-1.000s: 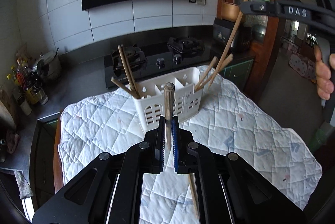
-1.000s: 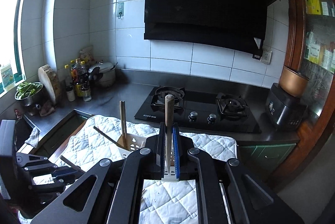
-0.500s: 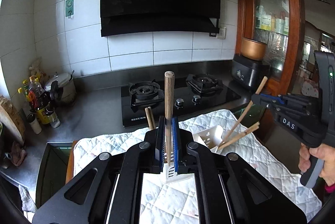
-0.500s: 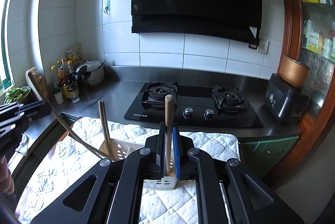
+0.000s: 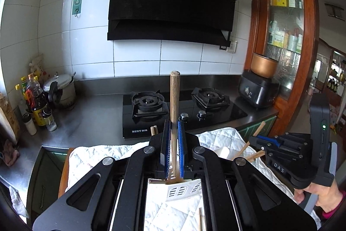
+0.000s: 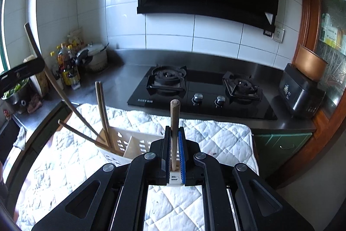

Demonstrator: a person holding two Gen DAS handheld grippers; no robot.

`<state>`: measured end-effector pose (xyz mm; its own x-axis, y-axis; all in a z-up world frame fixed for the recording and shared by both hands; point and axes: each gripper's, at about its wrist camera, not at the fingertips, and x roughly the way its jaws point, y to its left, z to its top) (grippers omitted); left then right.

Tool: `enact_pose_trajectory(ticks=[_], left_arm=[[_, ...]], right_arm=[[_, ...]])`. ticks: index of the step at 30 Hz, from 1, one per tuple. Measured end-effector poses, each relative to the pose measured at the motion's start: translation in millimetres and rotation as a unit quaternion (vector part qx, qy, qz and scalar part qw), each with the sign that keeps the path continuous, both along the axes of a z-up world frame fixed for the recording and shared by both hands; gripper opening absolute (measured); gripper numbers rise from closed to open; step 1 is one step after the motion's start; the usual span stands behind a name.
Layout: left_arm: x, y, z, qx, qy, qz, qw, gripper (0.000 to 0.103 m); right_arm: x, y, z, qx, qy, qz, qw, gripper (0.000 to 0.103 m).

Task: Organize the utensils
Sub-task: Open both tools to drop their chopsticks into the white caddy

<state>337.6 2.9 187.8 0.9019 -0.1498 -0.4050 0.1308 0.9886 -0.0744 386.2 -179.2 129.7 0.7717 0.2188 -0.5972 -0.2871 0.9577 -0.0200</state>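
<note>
Now that the white slotted plastic caddy [image 6: 129,144] has slid beneath both jaws, each gripper, left gripper [image 5: 173,144] and right gripper [image 6: 174,148], stays clamped on a round wooden chopstick [image 5: 174,101], ready to drop.

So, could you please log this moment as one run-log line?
left tool: shut on chopstick | right tool: shut on second chopstick | white caddy: holds chopsticks, on quilted mat
</note>
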Motion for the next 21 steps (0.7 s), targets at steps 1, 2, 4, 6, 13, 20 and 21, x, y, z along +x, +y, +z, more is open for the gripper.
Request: enact_pose_trajectory(ticks=[1,2,4,6,13,20,21], left_arm=[[3,-1,-4,0.001,0.006,0.003,1.0,0.006],[5,0,-8,0.001,0.011,0.006,0.9999,0.006],[12,1,-18,-0.002,0.026,0.008,0.9996,0.006],[18,3,-27,-0.004,0.038,0.008,0.9992,0.006],[23,5,-46,0.006,0.062,0.008,0.998,0.007],[-9,-1,-36,0.013,0.047,-0.003,0.9988,0.009],[-16,-1,-35,0.012,0.043,-0.004,0.999,0.009]], right_arm=[[0,0,-2,-0.001,0.002,0.0,1.0,0.007],[-1,1,-4,-0.002,0.002,-0.001,1.0,0.007],[-4,0,-4,0.0,-0.002,-0.001,1.0,0.008],[-10,0,-2,0.001,-0.011,0.0,1.0,0.011],[-42,-3,11,-0.009,-0.056,0.006,0.998,0.019],[-91,-6,14,-0.004,-0.074,0.019,0.997,0.03],[-99,-6,12,-0.002,-0.071,0.022,0.997,0.031]])
